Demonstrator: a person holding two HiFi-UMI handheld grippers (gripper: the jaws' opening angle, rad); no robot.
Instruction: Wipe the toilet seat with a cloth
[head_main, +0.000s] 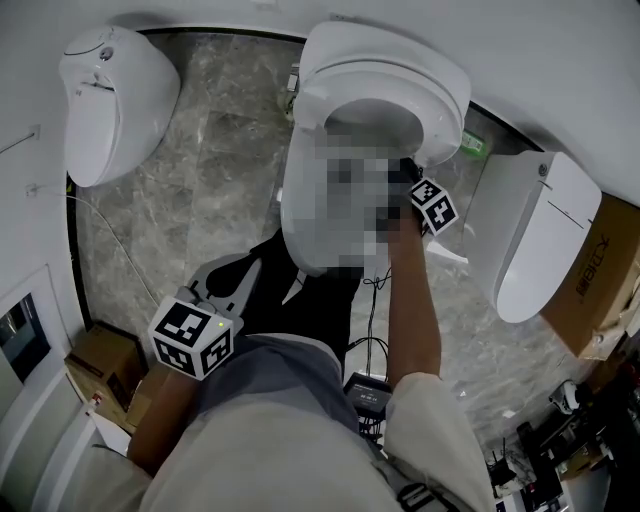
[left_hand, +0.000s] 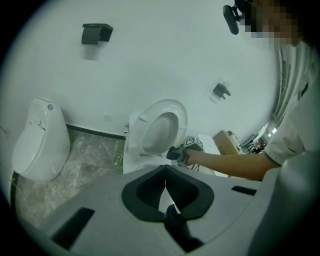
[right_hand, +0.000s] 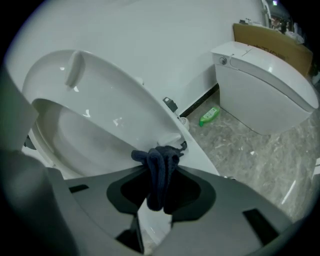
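Observation:
A white toilet (head_main: 300, 215) stands at the wall with its seat (head_main: 440, 95) and lid tipped up. In the right gripper view the raised seat (right_hand: 107, 92) fills the left, with the bowl below it. My right gripper (right_hand: 160, 167) is shut on a dark blue cloth (right_hand: 159, 172), whose bunched end lies against the seat's lower edge near the hinge. From above, the right gripper (head_main: 410, 185) reaches over the bowl's right side. My left gripper (head_main: 240, 288) hangs back near my body; its jaws (left_hand: 165, 182) are shut on nothing, pointing toward the toilet (left_hand: 159, 127).
Another white toilet unit (head_main: 110, 100) stands at the left and one more (head_main: 535, 235) at the right, close to my right arm. A green bottle (right_hand: 209, 116) lies by the wall. Cardboard boxes (head_main: 100, 355) and cables sit on the marble floor behind.

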